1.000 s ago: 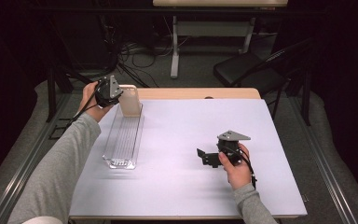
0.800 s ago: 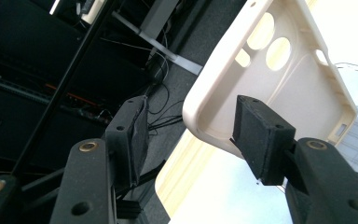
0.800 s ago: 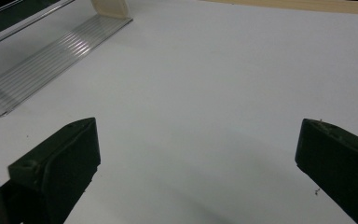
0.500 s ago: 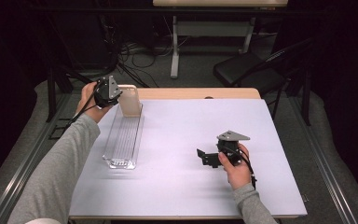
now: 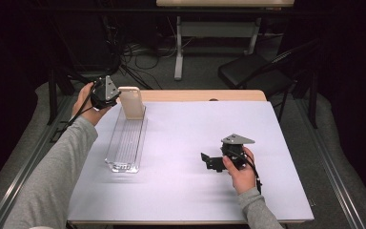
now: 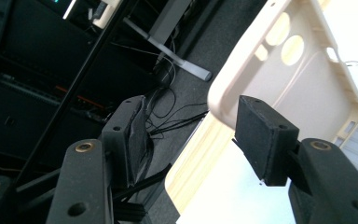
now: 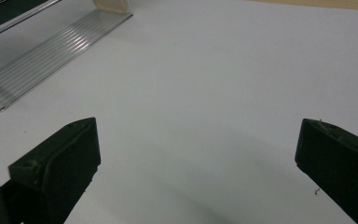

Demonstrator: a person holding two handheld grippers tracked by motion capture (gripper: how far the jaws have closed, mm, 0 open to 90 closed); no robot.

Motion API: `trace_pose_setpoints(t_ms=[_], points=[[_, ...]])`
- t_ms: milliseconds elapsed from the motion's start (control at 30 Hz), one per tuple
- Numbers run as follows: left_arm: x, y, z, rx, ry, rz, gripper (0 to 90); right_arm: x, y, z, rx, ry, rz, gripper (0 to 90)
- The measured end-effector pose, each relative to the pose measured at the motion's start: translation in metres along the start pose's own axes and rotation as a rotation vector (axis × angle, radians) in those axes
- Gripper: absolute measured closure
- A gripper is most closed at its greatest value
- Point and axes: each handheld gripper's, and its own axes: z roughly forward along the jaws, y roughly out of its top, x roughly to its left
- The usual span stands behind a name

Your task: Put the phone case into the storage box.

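Cream-coloured soft plastic phone case [image 5: 132, 102] stands upright at the far end of the clear ribbed plastic tray [image 5: 126, 143], just beside the left gripper [image 6: 191, 140], whose jaws have just been opening and stand apart, free of it. Judged light, flexible and slippery; best pinched across 1 side rim. Right gripper [image 5: 209, 161] rests on the white table [image 5: 181, 191], jaws wide apart, empty.

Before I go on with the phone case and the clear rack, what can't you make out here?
- Phone case foot: left tongs view, right pad covers it; rack seating unclear.
- Left tongs: high view, too small to judge pad contact.
- Clear rack: right tongs view, cut off by the top-left edge.
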Motion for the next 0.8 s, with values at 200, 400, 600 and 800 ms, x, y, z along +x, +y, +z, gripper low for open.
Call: trace_pose_setpoints(t_ms=[200, 400, 600, 800], points=[[0.0031, -0.0017, -0.0051, 0.002, -0.027, -0.058, 43.3, -0.0004, -0.0001, 0.0002, 0.003, -0.001, 0.000, 0.0], [0.0022, -0.0037, -0.0077, 0.004, -0.039, -0.085, 42.8, -0.0004, -0.0003, 0.0008, 0.002, -0.001, -0.001, 0.0], [0.0046, -0.0063, -0.0076, 0.017, -0.093, -0.180, 38.2, -0.0006, -0.0004, 0.0011, 0.005, -0.001, -0.005, 0.0], [0.0098, -0.0093, -0.0059, 0.022, -0.175, -0.353, 32.4, -0.0006, -0.0006, 0.0015, 0.007, 0.000, -0.007, 0.0]])
